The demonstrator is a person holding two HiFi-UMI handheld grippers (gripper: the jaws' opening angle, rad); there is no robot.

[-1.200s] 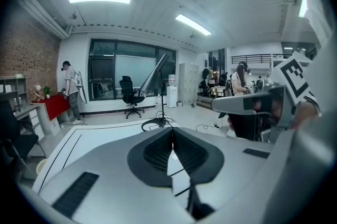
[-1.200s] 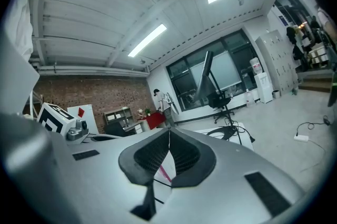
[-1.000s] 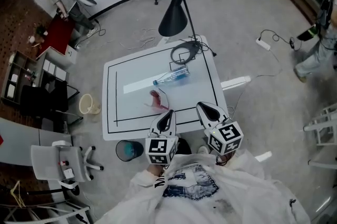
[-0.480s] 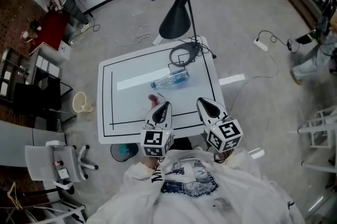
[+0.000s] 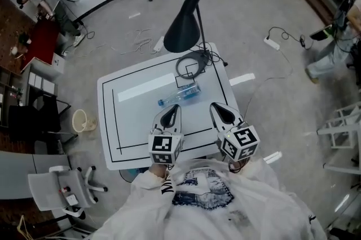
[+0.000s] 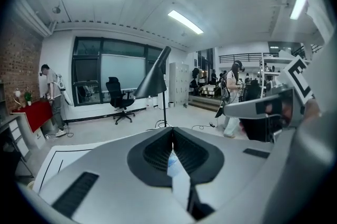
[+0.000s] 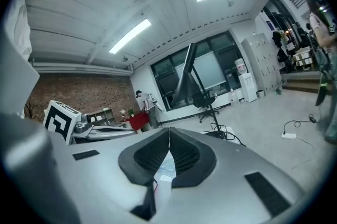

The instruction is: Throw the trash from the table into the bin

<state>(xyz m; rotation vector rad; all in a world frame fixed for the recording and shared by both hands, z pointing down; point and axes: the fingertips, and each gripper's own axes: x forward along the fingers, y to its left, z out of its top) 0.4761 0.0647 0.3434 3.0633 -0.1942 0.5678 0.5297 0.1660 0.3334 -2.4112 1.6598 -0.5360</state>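
Clear plastic marks the task's thing: a bottle [image 5: 179, 94] lying on its side near the middle of the white surface [image 5: 130, 120], just beyond both grippers. The left gripper [image 5: 174, 109] and right gripper [image 5: 216, 108] hang over the near edge, each with its fingers pressed together on nothing. The step in hand looks like the reach for the trash. Next, one gripper would need to spread its fingers, straddle the bottle, pinch it, and carry it to what seems to be the bin [image 5: 126, 175] below the near-left edge.
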